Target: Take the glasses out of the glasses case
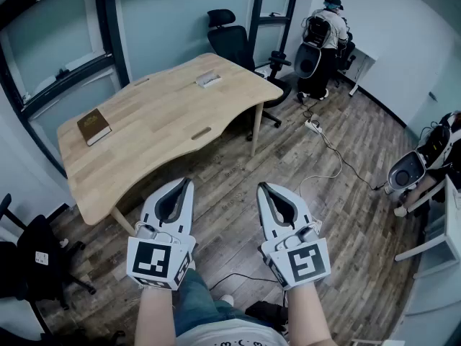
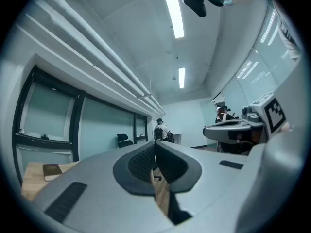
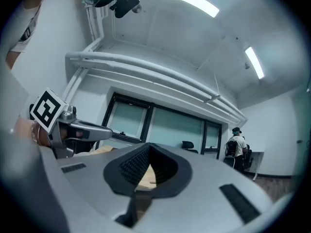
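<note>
Both grippers are held level over the wooden floor, short of the table's near edge. My left gripper (image 1: 186, 183) is shut with nothing between its jaws, and so is my right gripper (image 1: 263, 187) beside it. On the light wooden table (image 1: 166, 132) a flat brown box-like object (image 1: 94, 126) lies at the left end and a small grey-white object (image 1: 208, 79) at the far end; which one is the glasses case I cannot tell. No glasses show. In the left gripper view the shut tips (image 2: 155, 144) point along the room, with the brown object (image 2: 51, 170) at lower left.
A black office chair (image 1: 234, 45) stands behind the table, another (image 1: 36, 254) at lower left. A person with a backpack (image 1: 320, 38) stands at a far desk. A power strip and cable (image 1: 317, 132) lie on the floor. Another person (image 1: 432, 157) sits at the right edge.
</note>
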Tool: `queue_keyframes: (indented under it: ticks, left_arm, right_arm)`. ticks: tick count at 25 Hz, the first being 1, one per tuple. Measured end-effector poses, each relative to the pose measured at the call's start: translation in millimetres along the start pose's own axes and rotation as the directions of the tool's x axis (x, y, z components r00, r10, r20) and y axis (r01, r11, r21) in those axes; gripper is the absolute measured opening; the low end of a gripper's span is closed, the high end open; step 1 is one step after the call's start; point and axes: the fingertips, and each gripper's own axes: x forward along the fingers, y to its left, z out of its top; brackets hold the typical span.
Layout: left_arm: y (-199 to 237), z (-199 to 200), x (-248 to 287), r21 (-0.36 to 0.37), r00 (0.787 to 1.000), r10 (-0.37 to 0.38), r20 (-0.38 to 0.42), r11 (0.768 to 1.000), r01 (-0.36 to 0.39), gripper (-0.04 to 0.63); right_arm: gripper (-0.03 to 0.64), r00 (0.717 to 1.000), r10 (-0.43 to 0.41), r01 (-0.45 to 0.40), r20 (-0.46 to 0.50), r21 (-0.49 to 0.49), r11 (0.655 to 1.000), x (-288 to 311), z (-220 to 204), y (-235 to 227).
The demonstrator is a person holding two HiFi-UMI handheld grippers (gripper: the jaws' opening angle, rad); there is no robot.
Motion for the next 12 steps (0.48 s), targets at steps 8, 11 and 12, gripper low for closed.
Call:
queue_keyframes:
  ticks: [8, 11, 12]
  left_arm:
    - [2, -6, 22, -0.026, 1.000, -0.007, 0.022, 1.000, 0.008, 0.015]
    - [17, -18, 48, 0.002, 0.999, 0.020, 0.034, 1.000, -0.021, 0.015]
    - [23, -22, 58, -0.003, 0.999, 0.025, 0.035, 1.000, -0.024, 0.015]
  right_arm:
    - [0.009, 1.000, -0.022, 0.021, 0.007, 0.042, 0.999, 8, -16, -17]
    - [0.010, 1.000, -0.018, 0.018, -0.006, 0.023, 1.000, 34, -27, -27]
    - [0.011, 1.000, -0.009, 0.009, -0.008, 0.030, 0.999, 45, -31, -30]
